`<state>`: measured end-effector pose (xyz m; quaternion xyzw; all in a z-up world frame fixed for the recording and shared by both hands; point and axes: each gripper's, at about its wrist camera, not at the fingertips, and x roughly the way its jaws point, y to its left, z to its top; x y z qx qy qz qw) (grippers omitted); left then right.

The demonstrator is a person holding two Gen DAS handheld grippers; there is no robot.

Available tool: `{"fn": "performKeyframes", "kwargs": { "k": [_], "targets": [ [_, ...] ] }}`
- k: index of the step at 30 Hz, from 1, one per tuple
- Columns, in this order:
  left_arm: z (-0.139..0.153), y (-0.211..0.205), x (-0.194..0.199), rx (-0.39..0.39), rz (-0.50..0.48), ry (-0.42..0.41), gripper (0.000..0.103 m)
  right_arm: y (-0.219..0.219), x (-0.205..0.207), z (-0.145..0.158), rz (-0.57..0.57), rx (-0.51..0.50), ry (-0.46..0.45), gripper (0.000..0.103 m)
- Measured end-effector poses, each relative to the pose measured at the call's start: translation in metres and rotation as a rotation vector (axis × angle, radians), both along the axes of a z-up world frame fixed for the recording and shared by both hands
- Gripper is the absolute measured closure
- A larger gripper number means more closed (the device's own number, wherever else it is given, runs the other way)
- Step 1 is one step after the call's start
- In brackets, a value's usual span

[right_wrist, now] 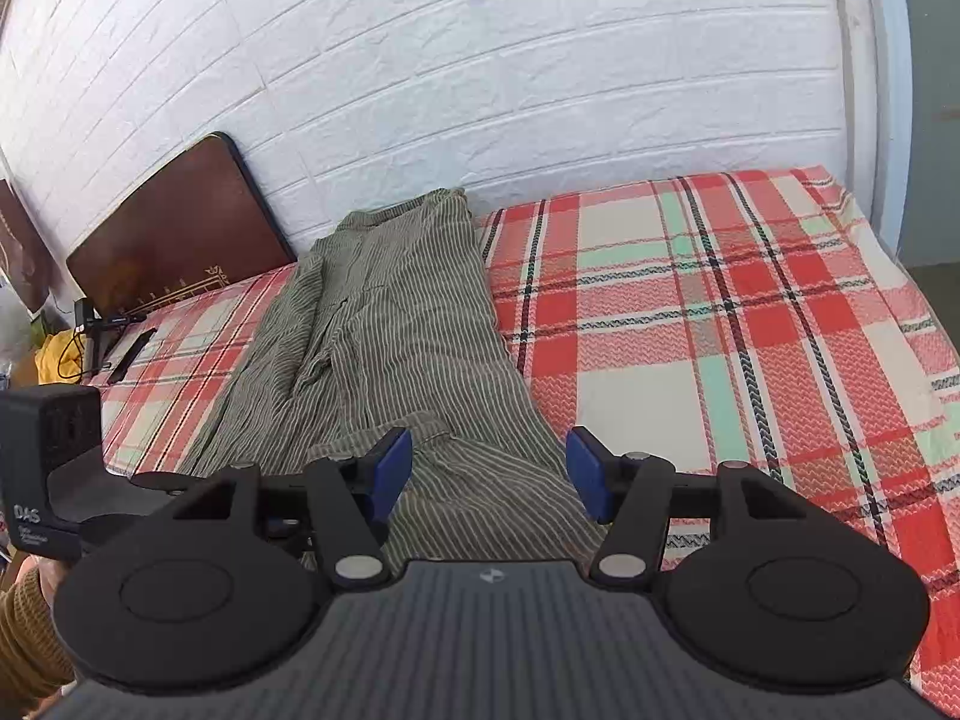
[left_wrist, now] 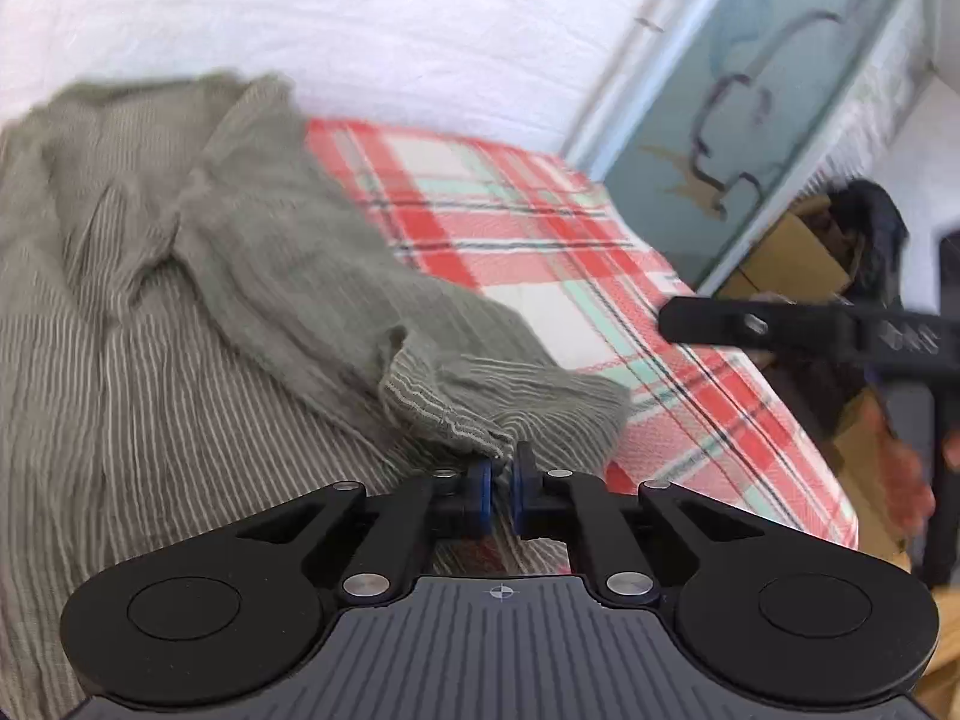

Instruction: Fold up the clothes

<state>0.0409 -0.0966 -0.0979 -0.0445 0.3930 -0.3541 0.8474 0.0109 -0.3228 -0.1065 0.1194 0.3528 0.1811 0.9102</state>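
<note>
A grey-green striped garment [right_wrist: 408, 324] lies lengthwise on a bed under a red, white and mint plaid sheet [right_wrist: 720, 312]. In the left wrist view the garment [left_wrist: 180, 300] fills the left side, with a folded sleeve or leg end trailing towards me. My left gripper [left_wrist: 501, 480] is shut on the hem of that end, with cloth pinched between the blue pads [left_wrist: 480, 498]. My right gripper [right_wrist: 489, 471] stands open over the garment's near end. Striped cloth shows under the gap, and I cannot tell whether the pads touch it.
A white brick wall [right_wrist: 480, 60] runs behind the bed, with a brown headboard [right_wrist: 180, 228] at the left. Cardboard boxes [left_wrist: 792, 252] stand past the bed's edge by a glass door. A black gripper finger [left_wrist: 750, 324] and a hand [left_wrist: 906, 480] show at the right.
</note>
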Motion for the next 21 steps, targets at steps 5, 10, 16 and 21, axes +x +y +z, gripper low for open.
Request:
{"fn": "performKeyframes", "kwargs": {
  "k": [5,10,16,21],
  "targets": [
    [0.018,-0.013,-0.046,0.136,-0.191,-0.189,0.102,0.014,0.015,0.011,0.099,0.001,0.018,0.037],
    [0.018,-0.037,-0.081,0.259,-0.311,-0.335,0.102,0.042,0.019,0.022,0.158,-0.054,0.157,0.035],
    [0.0,-0.07,-0.108,0.335,-0.434,-0.421,0.102,0.07,0.02,0.017,0.213,-0.134,0.38,0.034],
    [-0.004,-0.075,-0.115,0.334,-0.448,-0.431,0.101,0.085,0.013,0.005,0.261,-0.327,0.498,0.035]
  ]
}}
